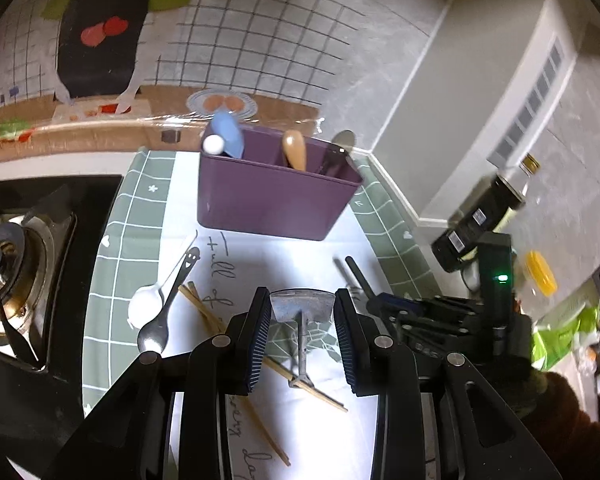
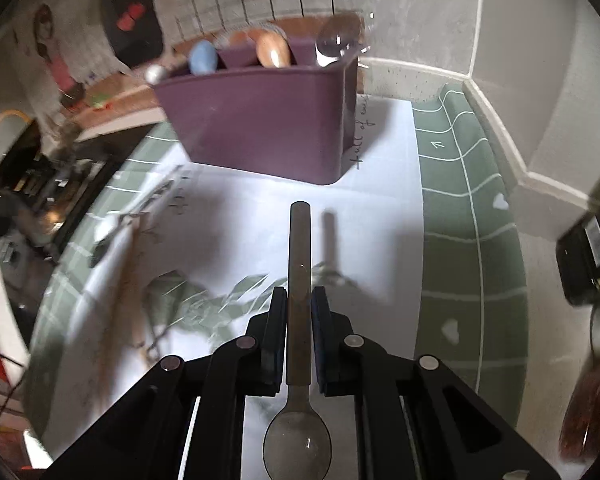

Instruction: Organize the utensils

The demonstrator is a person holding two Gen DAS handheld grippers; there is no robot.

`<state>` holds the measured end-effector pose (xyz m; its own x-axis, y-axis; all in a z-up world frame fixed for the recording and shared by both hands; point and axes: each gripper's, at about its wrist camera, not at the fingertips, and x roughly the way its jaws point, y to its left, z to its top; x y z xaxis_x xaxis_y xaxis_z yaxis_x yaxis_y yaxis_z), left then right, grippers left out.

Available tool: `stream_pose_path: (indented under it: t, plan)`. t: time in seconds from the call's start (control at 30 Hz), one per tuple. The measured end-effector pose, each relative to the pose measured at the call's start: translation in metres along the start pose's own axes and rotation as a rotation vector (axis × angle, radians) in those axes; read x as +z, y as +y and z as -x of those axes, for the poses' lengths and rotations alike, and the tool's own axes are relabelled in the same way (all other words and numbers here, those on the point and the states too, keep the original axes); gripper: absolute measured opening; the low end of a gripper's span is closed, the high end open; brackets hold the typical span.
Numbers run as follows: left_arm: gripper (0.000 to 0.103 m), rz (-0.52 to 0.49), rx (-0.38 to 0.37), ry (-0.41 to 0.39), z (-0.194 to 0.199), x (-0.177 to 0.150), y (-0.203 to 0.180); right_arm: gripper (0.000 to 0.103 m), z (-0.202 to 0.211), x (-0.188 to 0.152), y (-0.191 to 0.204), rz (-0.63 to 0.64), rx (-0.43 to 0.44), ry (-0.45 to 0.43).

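Purple caddy [image 1: 276, 196], green grid mat [image 1: 128, 220] w/ white centre, black hob [image 1: 28, 240].

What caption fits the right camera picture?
Right claw gripping a spoon, handle pointing toward the purple holder.

I can read some curly black writing on the white mat [image 1: 256, 256]. Just in front of the purple box [image 1: 276, 196] it says "Full of". In my right view the same words run up the mat [image 2: 384, 200] beside the box [image 2: 260, 124], and I read "full of" there, then a word too hard to make out. More writing sits nearer to me, but I can't read it. The black thing [image 1: 476, 220] right of the box has labels too small to read.
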<state>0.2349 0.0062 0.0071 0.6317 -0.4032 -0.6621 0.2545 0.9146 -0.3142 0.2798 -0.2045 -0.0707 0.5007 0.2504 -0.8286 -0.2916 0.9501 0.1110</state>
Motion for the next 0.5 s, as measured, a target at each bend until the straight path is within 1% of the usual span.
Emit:
stream_pose_path:
  t: [0.1,0.17,0.33,0.4,0.5]
  plan:
    - [0.033,-0.001,-0.007,0.015,0.006,-0.007,-0.009,0.011,0.015,-0.01,0.001,0.002,0.03,-0.025]
    - [0.033,0.0,-0.019,0.029,0.011,-0.012,-0.014,0.011,0.026,-0.018,0.004,0.006,0.037,-0.042]
    - [0.033,0.023,-0.054,0.063,0.025,-0.027,-0.024,0.011,0.043,-0.025,0.002,-0.006,0.041,-0.069]
    - [0.033,0.046,-0.078,0.083,0.028,-0.031,-0.025,0.011,0.049,-0.029,0.001,-0.008,0.044,-0.077]
    - [0.033,0.079,-0.119,0.135,0.03,-0.039,-0.028,0.011,0.055,-0.033,0.002,-0.004,0.05,-0.076]
